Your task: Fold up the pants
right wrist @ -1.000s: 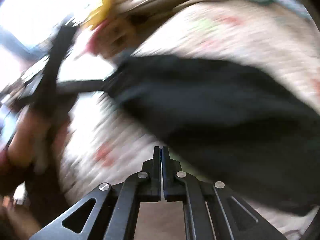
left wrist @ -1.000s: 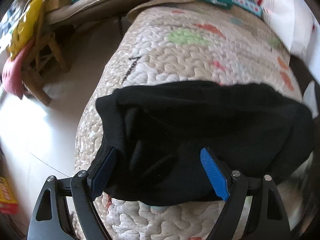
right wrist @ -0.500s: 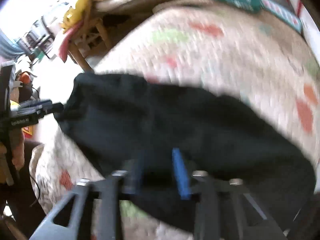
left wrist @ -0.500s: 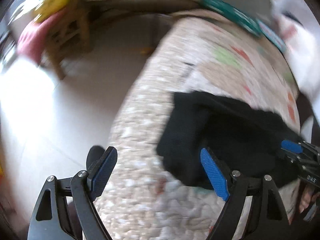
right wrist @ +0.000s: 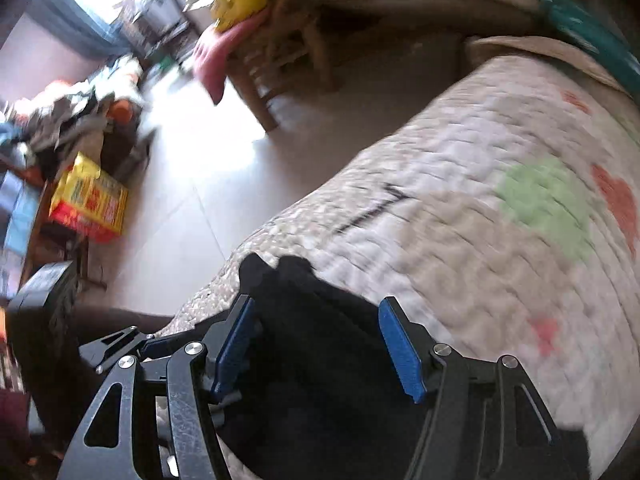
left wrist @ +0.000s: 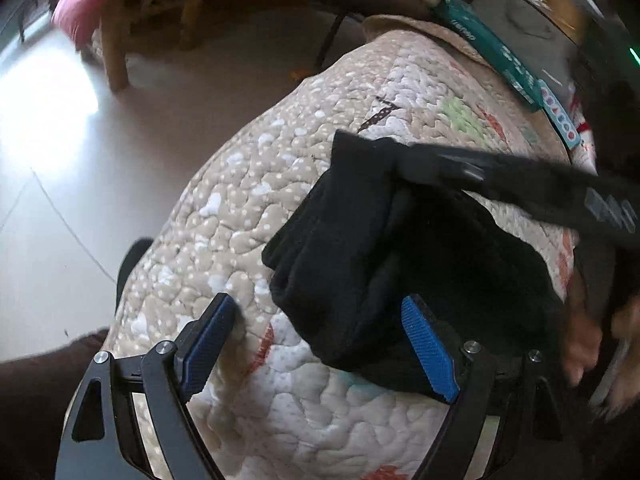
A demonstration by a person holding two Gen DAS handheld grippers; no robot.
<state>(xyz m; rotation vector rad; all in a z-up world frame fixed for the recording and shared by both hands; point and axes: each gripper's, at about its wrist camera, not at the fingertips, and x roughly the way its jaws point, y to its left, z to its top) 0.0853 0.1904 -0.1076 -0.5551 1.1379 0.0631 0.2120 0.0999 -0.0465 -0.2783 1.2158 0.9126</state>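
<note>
Black pants (left wrist: 360, 248) lie bunched and folded on a quilted beige bedspread (left wrist: 248, 200). My left gripper (left wrist: 320, 348) is open, its left pad over the quilt and its right pad at the pants' near edge. My right gripper (right wrist: 320, 344) is open over the black pants (right wrist: 304, 312) at their left end. In the left wrist view the right gripper (left wrist: 448, 168) reaches in from the right onto the pants' far corner. In the right wrist view the left gripper (right wrist: 120, 344) shows at the lower left.
The quilt (right wrist: 480, 240) drops to a pale tiled floor (left wrist: 60, 160) on the left. A wooden chair with a pink cloth (right wrist: 224, 52) stands beyond. A yellow and red box (right wrist: 90, 200) sits on the floor. A teal box (left wrist: 492, 52) lies at the bed's far end.
The pants went from spread wide to a shorter folded bundle. My right gripper opened and moved to the pants' left end. My left gripper stayed open and swung left, then back toward the pants.
</note>
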